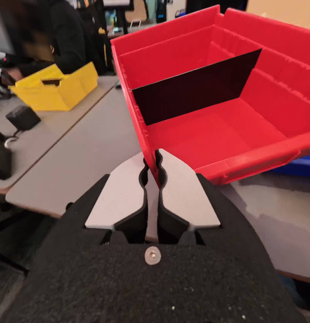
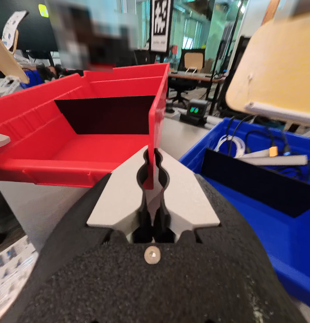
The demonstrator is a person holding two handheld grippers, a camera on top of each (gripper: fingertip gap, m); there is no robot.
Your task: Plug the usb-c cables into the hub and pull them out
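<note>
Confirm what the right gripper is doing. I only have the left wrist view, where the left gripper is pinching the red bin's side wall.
Observer: The right gripper is shut on the red bin too, on the opposite side wall, near the front corner.
Operator: Cables? The bin's front section looks empty here.
Observer: They are in the blue bin just right of the red one. Black and white cables lie behind a black divider.
Operator: Hub?
Observer: Grey bars lie among the cables, one with an orange end. That may be the hub, but it is too blurred to confirm.
</note>
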